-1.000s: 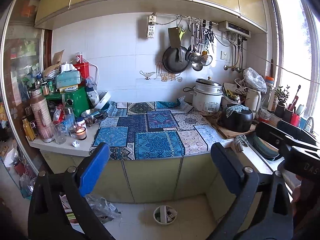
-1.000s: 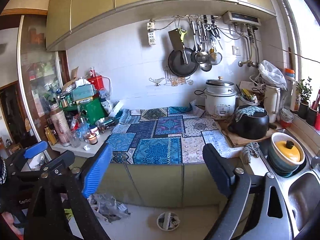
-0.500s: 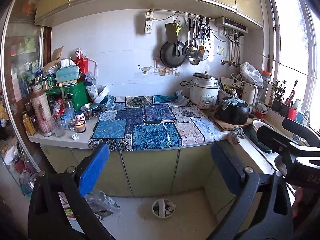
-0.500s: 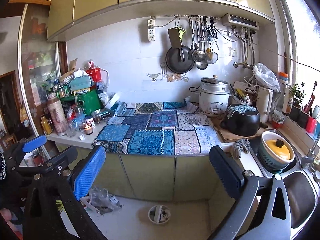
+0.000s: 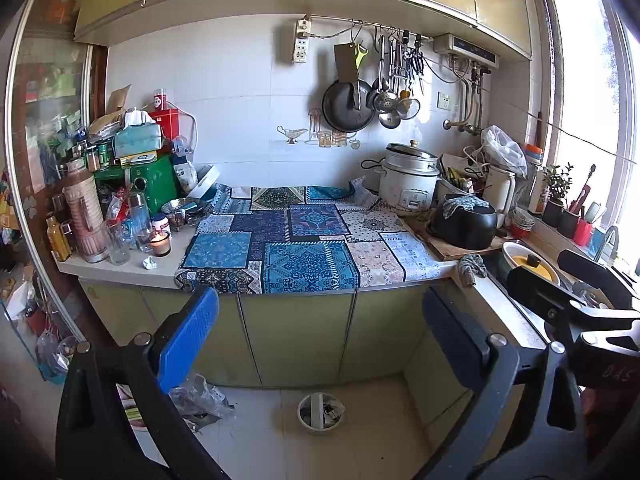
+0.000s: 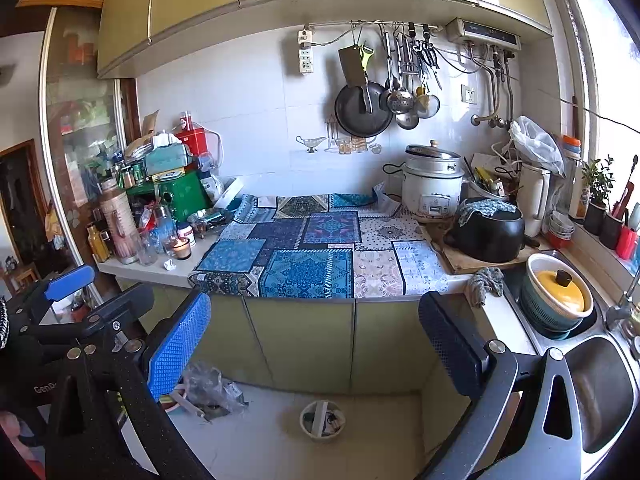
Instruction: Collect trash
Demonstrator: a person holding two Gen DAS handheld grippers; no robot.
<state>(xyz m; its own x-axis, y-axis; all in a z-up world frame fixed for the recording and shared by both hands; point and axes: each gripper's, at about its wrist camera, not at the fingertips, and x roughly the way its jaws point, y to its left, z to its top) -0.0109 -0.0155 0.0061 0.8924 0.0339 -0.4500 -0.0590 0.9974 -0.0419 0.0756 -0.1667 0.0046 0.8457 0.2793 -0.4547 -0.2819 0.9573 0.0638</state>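
A small crumpled white paper scrap [image 5: 149, 263] lies on the white counter next to a lit candle [image 5: 161, 242]; it also shows in the right wrist view [image 6: 170, 265]. A small round waste bin [image 5: 321, 412] with rubbish in it stands on the floor below the cupboards, also in the right wrist view [image 6: 322, 418]. A crumpled clear plastic bag [image 5: 200, 398] lies on the floor at left. My left gripper [image 5: 320, 328] is open and empty, well back from the counter. My right gripper [image 6: 316, 328] is open and empty too.
A patterned blue cloth [image 5: 296, 248] covers the counter's middle. Bottles, jars and boxes [image 5: 120, 184] crowd its left end. A rice cooker [image 5: 410, 182], a black pot [image 5: 464, 222] and a sink with a yellow-lidded pot [image 6: 560, 286] are at right.
Both grippers have drawn back from the counter and tilted down a little, so more floor and the waste bin show. Both stay open.
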